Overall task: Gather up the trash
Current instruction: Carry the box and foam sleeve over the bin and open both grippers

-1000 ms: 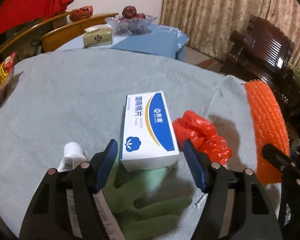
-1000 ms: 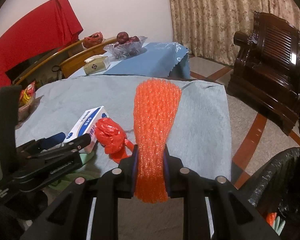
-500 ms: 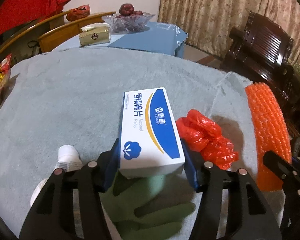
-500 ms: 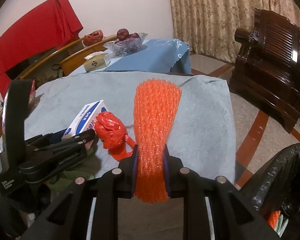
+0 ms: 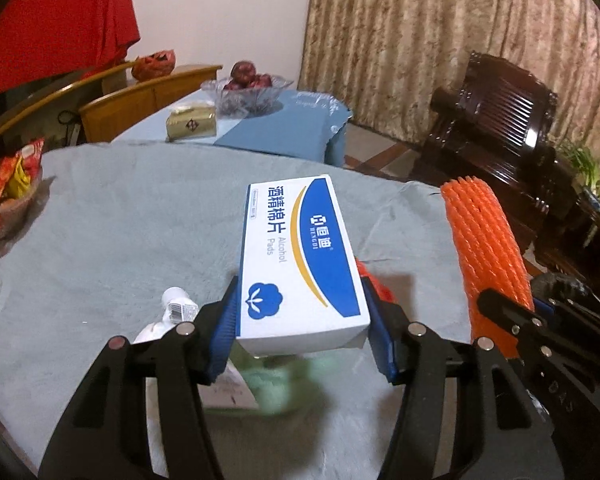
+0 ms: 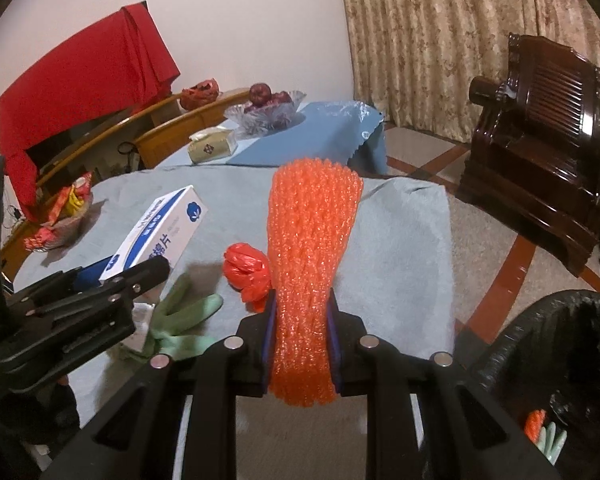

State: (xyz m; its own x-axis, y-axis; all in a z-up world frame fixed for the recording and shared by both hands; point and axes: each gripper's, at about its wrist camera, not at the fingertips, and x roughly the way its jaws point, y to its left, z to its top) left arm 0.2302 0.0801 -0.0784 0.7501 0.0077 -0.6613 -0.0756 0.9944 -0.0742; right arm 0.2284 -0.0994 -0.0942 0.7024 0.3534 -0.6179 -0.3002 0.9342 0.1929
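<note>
Blue-white box [image 5: 300,264] clamped between fingers [image 5: 225,328].

White box [image 5: 300,264] with a blue-and-gold swoosh between the left tongs [image 5: 302,328]; orange netted foam sleeve [image 6: 310,264] between the right tongs [image 6: 302,344]; grey-blue counter [image 5: 120,220].

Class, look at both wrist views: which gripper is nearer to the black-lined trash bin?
Right. The right gripper, clamped on the orange foam net, has the trash bin just beside it; the left gripper, holding the alcohol pad box, is farther, across the table.

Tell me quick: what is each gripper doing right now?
Left gripper: shut on the white-and-blue cardboard alcohol pads box.
Right gripper: shut on the orange foam net sleeve.
</note>
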